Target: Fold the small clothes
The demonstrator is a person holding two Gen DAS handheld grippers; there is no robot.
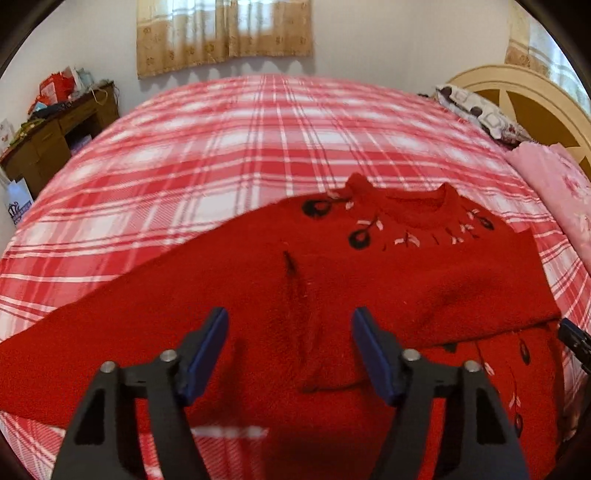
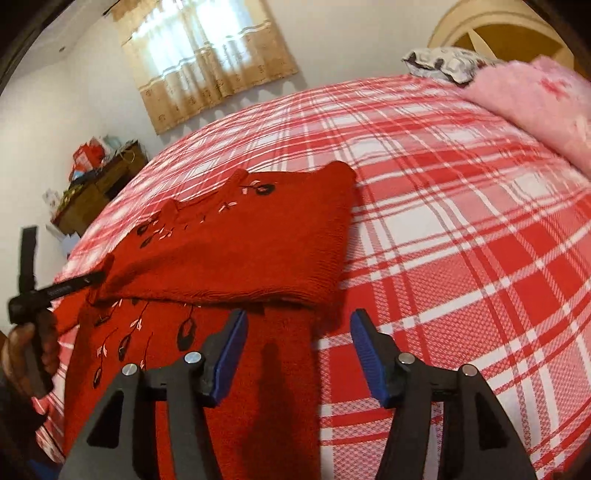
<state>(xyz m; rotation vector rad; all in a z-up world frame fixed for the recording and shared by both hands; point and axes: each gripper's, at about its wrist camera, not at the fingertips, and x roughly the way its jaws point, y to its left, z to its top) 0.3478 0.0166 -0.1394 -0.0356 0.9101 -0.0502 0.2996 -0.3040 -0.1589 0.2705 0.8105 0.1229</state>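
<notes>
A small red knit sweater [image 1: 369, 273] with black and pink embroidery lies on the red plaid bed cover [image 1: 207, 147]. Its left sleeve stretches out to the left; a part on the right is folded over the body. My left gripper [image 1: 290, 321] is open and empty, just above the sweater's middle. In the right wrist view the sweater [image 2: 236, 251] lies at left with its folded edge toward me. My right gripper [image 2: 299, 323] is open and empty over the sweater's right edge. The left gripper [image 2: 70, 286] shows at the far left in a hand; its jaw state is unclear there.
A pink blanket [image 2: 546, 99] and a patterned pillow [image 1: 480, 110] lie at the bed's head by a wooden headboard [image 1: 524, 96]. A cluttered brown desk [image 1: 55, 129] stands against the wall at left. A curtain [image 1: 221, 33] hangs behind the bed.
</notes>
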